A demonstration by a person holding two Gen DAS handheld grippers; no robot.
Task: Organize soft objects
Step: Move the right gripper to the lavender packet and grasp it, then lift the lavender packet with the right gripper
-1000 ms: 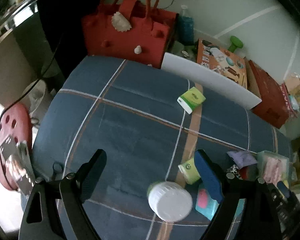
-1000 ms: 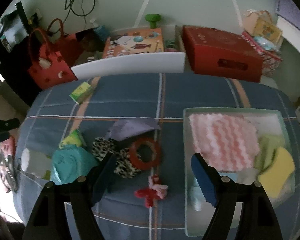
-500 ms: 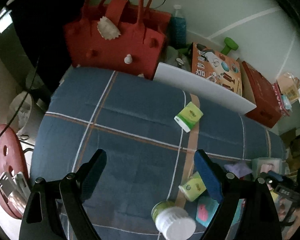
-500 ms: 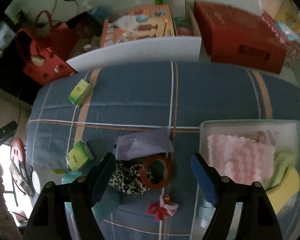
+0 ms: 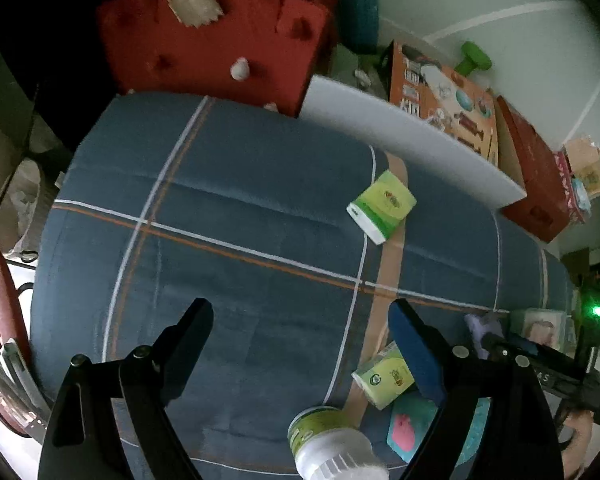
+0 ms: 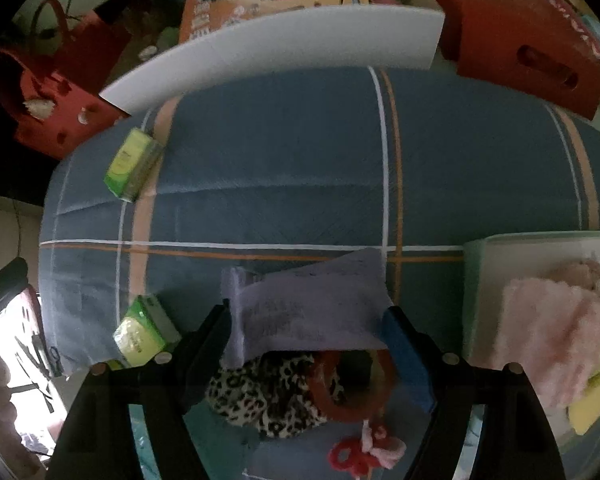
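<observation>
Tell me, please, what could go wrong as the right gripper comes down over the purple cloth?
The right gripper is open around the purple cloth, which overlaps the leopard-print scrunchie and red ring; closing might snag those too. The clear bin already looks full, with the pink cloth, so additions could spill.

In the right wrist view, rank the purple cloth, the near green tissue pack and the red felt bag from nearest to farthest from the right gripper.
1. Purple cloth, between the right gripper's fingers.
2. Near green tissue pack, just left.
3. Red felt bag, far upper left, off the bed.
</observation>
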